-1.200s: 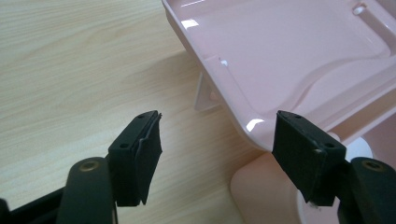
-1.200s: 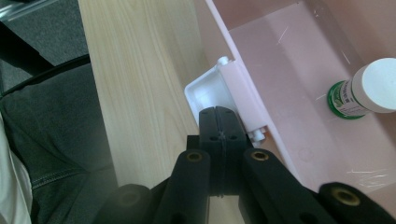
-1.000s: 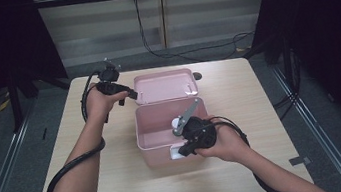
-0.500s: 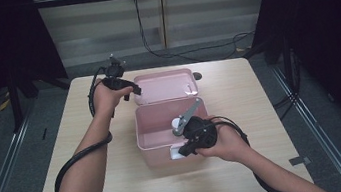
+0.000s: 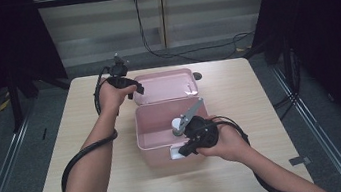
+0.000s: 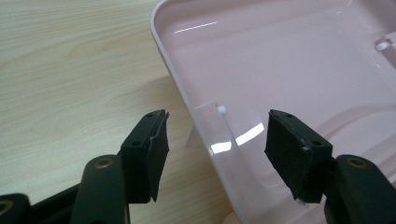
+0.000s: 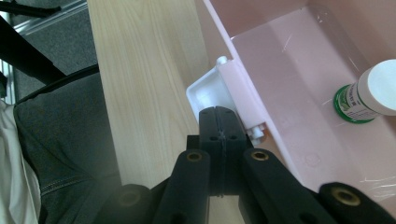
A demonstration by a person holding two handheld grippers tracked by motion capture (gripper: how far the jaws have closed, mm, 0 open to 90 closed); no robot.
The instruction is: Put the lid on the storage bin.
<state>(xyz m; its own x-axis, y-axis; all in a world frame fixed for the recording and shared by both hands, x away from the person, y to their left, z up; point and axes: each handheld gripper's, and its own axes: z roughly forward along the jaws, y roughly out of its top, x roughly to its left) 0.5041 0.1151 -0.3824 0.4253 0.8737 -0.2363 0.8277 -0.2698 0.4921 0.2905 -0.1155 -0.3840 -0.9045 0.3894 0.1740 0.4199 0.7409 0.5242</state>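
A pink box [image 5: 152,141] stands open mid-table, and its pink lid [image 5: 164,86] lies flat just behind it. A white-capped bottle with a green label [image 7: 369,93] lies inside the box [image 7: 299,93]. My left gripper [image 5: 135,89] is at the lid's left edge. In the left gripper view it [image 6: 217,154] is open, and its jaws straddle the lid's rim [image 6: 187,93] without pressing on it. My right gripper [image 5: 181,151] is at the box's front wall. It [image 7: 223,126] is shut, with its tips against the white latch [image 7: 210,93] and nothing between them.
The light wooden table [image 5: 95,187] has bare room left and right of the box. A small dark object [image 5: 198,76] sits by the lid's far right corner. The table's near edge and the person's lap [image 7: 60,154] lie below the right gripper.
The left hand has moved right, bringing its gripper over the lid's left edge. The right hand and the box have stayed put.
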